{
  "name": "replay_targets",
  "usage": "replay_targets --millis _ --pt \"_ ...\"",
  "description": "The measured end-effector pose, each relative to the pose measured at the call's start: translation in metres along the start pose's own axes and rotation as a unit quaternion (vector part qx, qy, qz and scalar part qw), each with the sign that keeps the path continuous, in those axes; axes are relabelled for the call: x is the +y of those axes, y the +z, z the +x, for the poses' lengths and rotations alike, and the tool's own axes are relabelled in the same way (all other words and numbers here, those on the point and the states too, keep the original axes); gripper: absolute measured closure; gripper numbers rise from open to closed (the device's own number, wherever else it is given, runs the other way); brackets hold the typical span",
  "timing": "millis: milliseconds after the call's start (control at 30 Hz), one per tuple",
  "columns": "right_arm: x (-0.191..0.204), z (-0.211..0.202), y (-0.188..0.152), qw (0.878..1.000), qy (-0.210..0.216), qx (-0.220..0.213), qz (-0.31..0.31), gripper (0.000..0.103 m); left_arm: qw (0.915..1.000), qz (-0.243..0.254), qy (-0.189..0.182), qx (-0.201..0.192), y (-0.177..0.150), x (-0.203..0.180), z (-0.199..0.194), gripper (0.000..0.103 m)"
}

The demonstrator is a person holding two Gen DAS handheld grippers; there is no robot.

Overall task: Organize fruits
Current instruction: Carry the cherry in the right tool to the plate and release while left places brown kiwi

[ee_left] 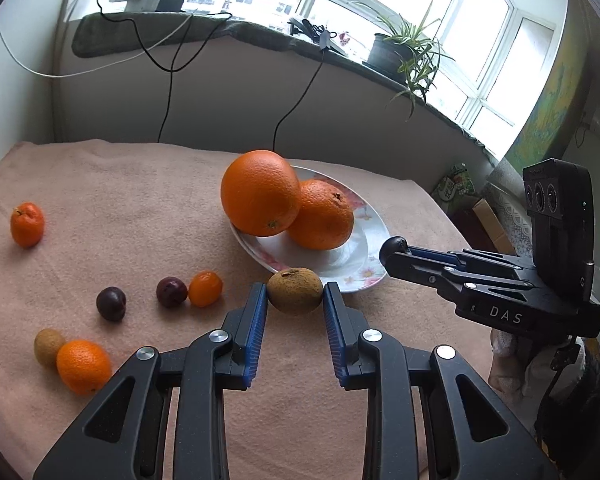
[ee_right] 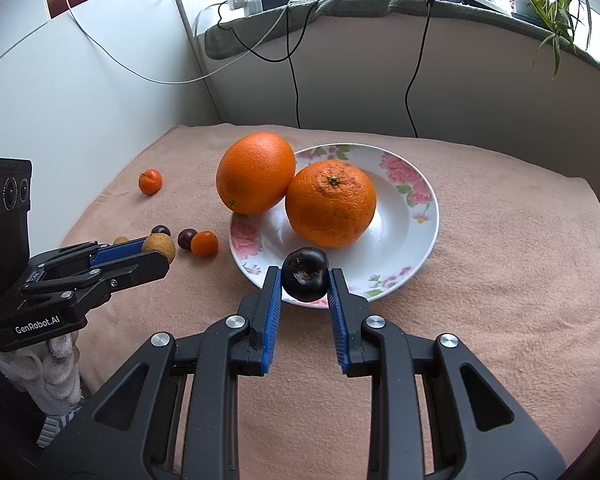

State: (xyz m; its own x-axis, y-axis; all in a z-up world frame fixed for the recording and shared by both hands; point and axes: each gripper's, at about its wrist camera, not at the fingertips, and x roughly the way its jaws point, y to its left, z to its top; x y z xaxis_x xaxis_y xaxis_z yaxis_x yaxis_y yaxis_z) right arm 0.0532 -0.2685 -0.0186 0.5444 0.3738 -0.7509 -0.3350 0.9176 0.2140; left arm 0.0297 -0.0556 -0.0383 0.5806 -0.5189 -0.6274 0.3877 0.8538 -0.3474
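Pink cloth (ee_right: 480, 240); floral plate (ee_right: 428, 216) holds two oranges (ee_right: 330, 204).

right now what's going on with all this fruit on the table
A person is sorting fruit with a handheld claw in each hand. The left claw is shut on a small brown fruit, and the right claw is shut on a dark plum at the near rim of the flowered plate. Two big oranges already sit on the plate. Several small fruits lie loose on the pink towel.
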Motion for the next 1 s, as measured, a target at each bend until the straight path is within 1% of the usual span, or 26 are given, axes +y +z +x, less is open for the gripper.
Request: replay_targets --millis 200,400,700,1000 --pt "-0.014 0.001 0.000 1.000 -0.013 0.000 0.007 0.079 0.9995 0.027 -0.008 0.011 0.007 -0.023 0.019 0.076" --pt "-0.023 0.005 -0.002 1.000 -0.022 0.003 0.011 0.079 0.9989 0.042 -0.002 0.019 0.010 -0.033 0.034 0.076" --pt "-0.029 0.013 -0.001 1.000 -0.025 0.010 0.011 0.079 0.9985 0.048 0.010 0.026 0.010 -0.033 0.041 0.076" --pt "-0.032 0.018 0.000 0.999 -0.027 0.011 0.014 0.078 0.9984 0.050 0.015 0.024 0.011 -0.033 0.042 0.076"
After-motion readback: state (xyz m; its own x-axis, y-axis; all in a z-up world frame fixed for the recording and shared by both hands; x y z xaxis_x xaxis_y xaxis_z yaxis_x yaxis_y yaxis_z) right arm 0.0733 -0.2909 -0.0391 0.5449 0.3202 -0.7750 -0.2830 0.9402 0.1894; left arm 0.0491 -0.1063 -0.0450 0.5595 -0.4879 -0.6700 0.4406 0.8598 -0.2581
